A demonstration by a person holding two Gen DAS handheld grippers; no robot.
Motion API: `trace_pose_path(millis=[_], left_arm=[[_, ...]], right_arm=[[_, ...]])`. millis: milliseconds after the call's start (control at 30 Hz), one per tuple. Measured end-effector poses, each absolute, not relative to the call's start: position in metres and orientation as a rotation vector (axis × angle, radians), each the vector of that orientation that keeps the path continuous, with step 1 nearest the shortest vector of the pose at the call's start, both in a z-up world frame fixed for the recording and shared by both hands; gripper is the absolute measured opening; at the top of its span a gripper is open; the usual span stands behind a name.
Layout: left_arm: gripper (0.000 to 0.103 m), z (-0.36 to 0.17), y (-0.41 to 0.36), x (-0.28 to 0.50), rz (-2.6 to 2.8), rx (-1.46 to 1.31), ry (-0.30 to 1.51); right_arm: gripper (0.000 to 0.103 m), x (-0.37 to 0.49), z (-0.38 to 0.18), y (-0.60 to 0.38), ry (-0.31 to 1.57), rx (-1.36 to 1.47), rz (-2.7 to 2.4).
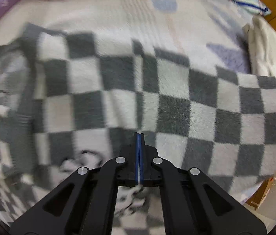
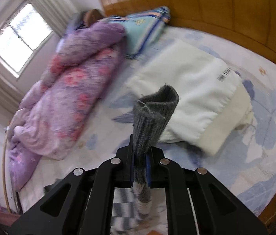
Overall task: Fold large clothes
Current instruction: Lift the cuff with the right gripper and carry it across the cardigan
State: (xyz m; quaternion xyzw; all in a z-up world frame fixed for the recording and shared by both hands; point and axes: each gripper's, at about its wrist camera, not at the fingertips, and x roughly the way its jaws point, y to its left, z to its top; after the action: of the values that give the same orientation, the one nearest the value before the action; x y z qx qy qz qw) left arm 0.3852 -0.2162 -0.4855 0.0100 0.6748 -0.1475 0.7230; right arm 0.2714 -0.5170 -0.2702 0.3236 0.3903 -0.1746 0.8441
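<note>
Purple floral quilt (image 2: 65,90) beside striped pillow (image 2: 145,29) (wooden headboard (image 2: 226,5) behind), white folded blanket (image 2: 192,90) near

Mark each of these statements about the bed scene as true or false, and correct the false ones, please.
1. The right gripper is shut on a grey edge of the checkered garment. True.
2. The left gripper stands wide open. False: its jaws are closed together, with a bit of fabric showing behind them.
3. The checkered garment is red and yellow. False: it is grey and white.
4. A folded white cloth lies on the bed sheet. True.
5. The purple floral quilt hangs on the window. False: it lies bunched on the bed.
</note>
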Motion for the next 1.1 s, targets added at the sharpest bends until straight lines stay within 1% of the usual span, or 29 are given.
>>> trace_pose_path(millis=[233, 300, 433, 533, 667, 800, 967, 1000, 1067, 1100], left_arm=[[0.001, -0.407, -0.133, 0.382, -0.333, 0.007, 1.389], [0.001, -0.384, -0.098, 0.385, -0.315, -0.005, 1.369], [0.001, -0.354, -0.036, 0.381, -0.267, 0.028, 1.339], [0.001, -0.336, 0.019, 0.38, -0.237, 0.025, 1.312], [0.001, -0.329, 0.09, 0.379, -0.168, 0.015, 1.289], [0.001, -0.339, 0.144, 0.374, -0.105, 0.017, 1.286], [0.001, -0.368, 0.204, 0.362, -0.013, -0.032, 1.338], [0.001, -0.377, 0.214, 0.36, 0.009, -0.039, 1.359], [0.001, -0.389, 0.225, 0.356, 0.034, -0.056, 1.388], [0.002, -0.395, 0.23, 0.356, 0.045, -0.076, 1.403]], right_arm=[[0.008, 0.302, -0.222, -0.387, 0.81, 0.609, -0.222], [0.009, 0.312, -0.218, -0.344, 0.821, 0.6, -0.174], [0.009, 0.332, -0.224, -0.259, 0.865, 0.569, -0.093], [0.009, 0.347, -0.24, -0.19, 0.919, 0.532, -0.037], [0.009, 0.363, -0.276, -0.116, 1.01, 0.518, 0.032], [0.009, 0.376, -0.32, -0.049, 1.109, 0.479, 0.081], [0.01, 0.381, -0.378, 0.016, 1.229, 0.417, 0.144], [0.017, 0.379, -0.386, 0.021, 1.259, 0.414, 0.167], [0.043, 0.381, -0.413, 0.034, 1.397, 0.41, 0.223], [0.074, 0.382, -0.417, 0.034, 1.42, 0.411, 0.223]])
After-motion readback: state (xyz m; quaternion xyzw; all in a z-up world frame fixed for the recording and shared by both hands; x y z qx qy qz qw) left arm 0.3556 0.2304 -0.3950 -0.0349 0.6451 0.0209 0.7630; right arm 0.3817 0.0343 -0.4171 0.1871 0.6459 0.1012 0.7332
